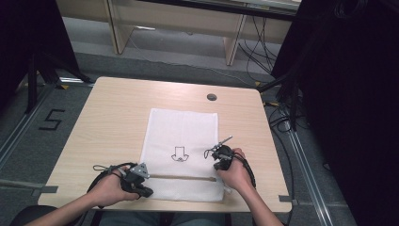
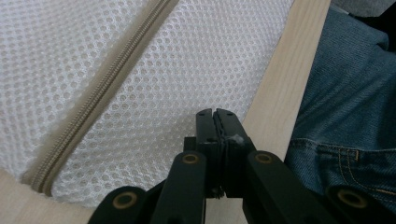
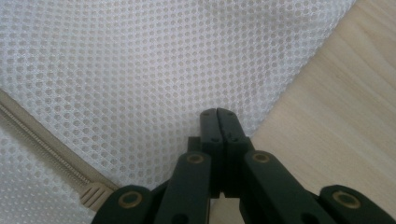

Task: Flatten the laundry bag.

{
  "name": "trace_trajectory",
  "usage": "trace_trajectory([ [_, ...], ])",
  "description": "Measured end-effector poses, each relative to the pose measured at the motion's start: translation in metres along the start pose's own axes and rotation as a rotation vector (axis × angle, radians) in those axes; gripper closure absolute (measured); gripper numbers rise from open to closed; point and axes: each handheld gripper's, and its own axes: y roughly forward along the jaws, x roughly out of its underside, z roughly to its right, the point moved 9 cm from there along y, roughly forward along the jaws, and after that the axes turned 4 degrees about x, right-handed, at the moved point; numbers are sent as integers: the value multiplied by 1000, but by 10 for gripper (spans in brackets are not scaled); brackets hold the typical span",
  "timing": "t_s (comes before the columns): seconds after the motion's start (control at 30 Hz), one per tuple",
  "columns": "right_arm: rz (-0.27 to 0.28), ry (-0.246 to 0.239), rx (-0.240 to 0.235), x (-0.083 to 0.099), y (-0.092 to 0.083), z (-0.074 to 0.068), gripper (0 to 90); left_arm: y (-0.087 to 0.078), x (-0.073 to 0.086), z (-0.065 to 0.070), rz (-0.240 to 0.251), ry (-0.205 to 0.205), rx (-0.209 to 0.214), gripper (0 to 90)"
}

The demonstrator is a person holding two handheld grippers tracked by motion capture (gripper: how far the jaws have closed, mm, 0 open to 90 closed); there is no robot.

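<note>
My left gripper sits at about seven o'clock on the table, over the near left corner of the white mesh bag. In the left gripper view its jaws are pressed together with nothing between them, the tips above the mesh just inside the bag's near edge, and my jeans show past the table edge at three o'clock. The bag lies flat in the middle of the table, running from twelve o'clock toward me, with a small black print on it. Its beige zipper crosses the near end from my left gripper toward my right one. My right gripper rests at about five o'clock, at the bag's right edge. Its jaws are also closed on nothing, the tips over the mesh where it meets bare wood, and the zipper's end lies at eight o'clock in that view.
</note>
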Motion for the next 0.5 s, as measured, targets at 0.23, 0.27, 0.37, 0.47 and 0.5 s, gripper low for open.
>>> trace_trajectory([
  [0.23, 6, 13, -16, 2, -1, -3, 900, 0, 2, 5, -3, -5, 5, 865],
  [0.27, 1, 13, -17, 3, -1, -4, 900, -1, 3, 4, -14, 21, 1, 865],
  [0.37, 3, 9, -13, 3, -1, -5, 900, -1, 3, 5, -11, 13, 7, 861],
  [0.47, -2, 12, -12, 4, -2, -7, 900, -1, 3, 6, -16, 16, 5, 862],
  [0.5, -4, 12, -15, 4, -3, -8, 900, 1, 2, 8, -1, 6, 15, 862],
])
